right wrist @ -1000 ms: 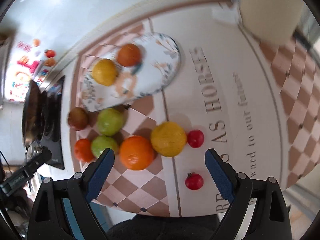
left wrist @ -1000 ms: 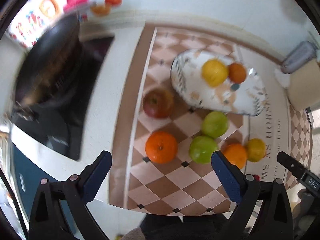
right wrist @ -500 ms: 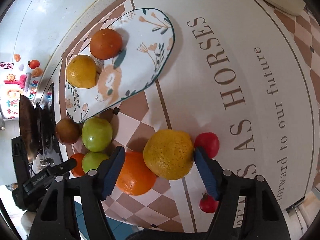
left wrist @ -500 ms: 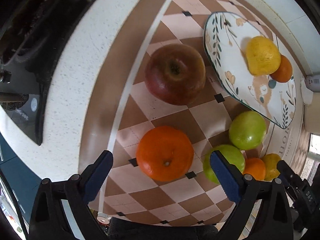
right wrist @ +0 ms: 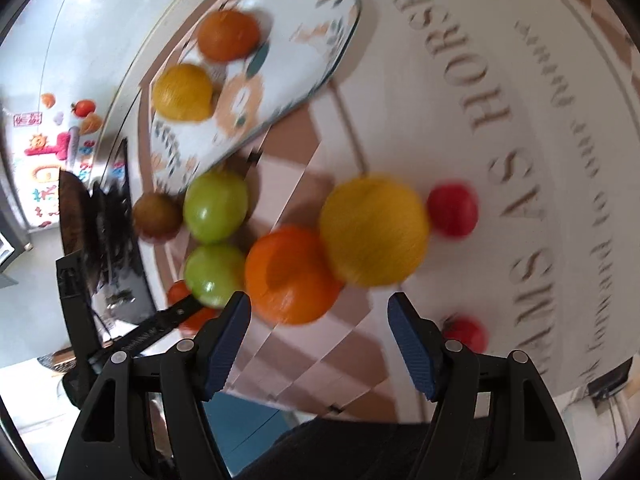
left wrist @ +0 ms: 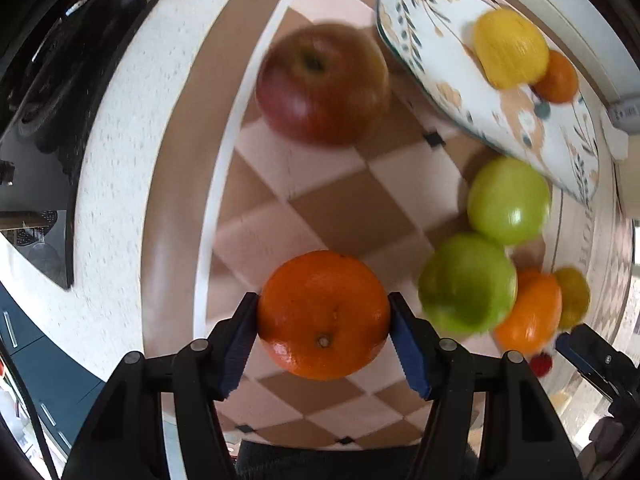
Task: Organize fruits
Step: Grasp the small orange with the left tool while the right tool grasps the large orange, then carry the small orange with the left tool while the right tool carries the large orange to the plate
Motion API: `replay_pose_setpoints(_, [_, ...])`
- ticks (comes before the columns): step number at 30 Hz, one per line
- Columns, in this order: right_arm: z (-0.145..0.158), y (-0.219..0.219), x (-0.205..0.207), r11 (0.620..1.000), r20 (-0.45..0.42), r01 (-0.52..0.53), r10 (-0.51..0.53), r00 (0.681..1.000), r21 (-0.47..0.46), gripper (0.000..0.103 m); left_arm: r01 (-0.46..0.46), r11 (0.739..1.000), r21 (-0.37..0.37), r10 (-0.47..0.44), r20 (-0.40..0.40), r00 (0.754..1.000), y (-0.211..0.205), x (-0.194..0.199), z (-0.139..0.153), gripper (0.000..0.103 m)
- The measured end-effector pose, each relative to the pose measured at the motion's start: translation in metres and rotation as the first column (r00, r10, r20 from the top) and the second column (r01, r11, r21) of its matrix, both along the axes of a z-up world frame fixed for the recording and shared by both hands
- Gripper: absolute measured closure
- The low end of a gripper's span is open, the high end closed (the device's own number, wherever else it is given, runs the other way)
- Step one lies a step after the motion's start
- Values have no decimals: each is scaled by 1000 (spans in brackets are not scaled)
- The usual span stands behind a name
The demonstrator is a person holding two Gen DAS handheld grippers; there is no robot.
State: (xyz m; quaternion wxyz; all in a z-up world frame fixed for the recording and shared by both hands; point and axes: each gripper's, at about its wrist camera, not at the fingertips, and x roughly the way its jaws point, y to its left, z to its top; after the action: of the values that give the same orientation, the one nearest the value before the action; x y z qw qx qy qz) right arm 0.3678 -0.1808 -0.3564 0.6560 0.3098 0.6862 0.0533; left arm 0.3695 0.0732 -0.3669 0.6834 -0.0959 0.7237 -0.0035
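My left gripper (left wrist: pixel 323 322) is shut on an orange (left wrist: pixel 323 314), its blue pads touching both sides. Beyond it lie a red apple (left wrist: pixel 322 85), two green apples (left wrist: pixel 507 199) (left wrist: pixel 467 282), another orange (left wrist: pixel 530 310) and a yellow fruit (left wrist: pixel 573 296). The floral plate (left wrist: pixel 448 60) holds a lemon (left wrist: pixel 510 48) and a small orange (left wrist: pixel 557 77). My right gripper (right wrist: pixel 320 316) is open and empty, just short of an orange (right wrist: pixel 290 274) and a large yellow fruit (right wrist: pixel 374 230). The plate (right wrist: pixel 320 24) shows at the top there.
Two red tomatoes (right wrist: pixel 453 210) (right wrist: pixel 466 332) lie right of the yellow fruit. A black stove with a pan (left wrist: pixel 44 80) is at the left of the counter. The checkered mat (left wrist: pixel 352 208) lies under the fruit. The counter edge runs close below both grippers.
My left gripper has closed on the nearest orange. My right gripper has pulled back and narrowed slightly; the yellow fruit is no longer between its fingers. Both views are blurred by motion.
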Motion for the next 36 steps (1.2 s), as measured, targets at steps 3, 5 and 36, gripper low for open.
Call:
replay_pose_setpoints(3, [-10,10,1,999,-1,26,-26,1000,30,29,-2,1000,-15,2,-16,1000,-4,-15,-3,42])
replay_pose_setpoints(5, [-16,15,6,998,3,47,-47,999,41,29,-1,1000,-10,1,-10,1000,-7,-20,-3,42])
replay_pose_setpoints(36, [-27,101,3,829,-62,-447,454,889,-335,34,112,993,34,-112,-10,994,-36,-17,1,42])
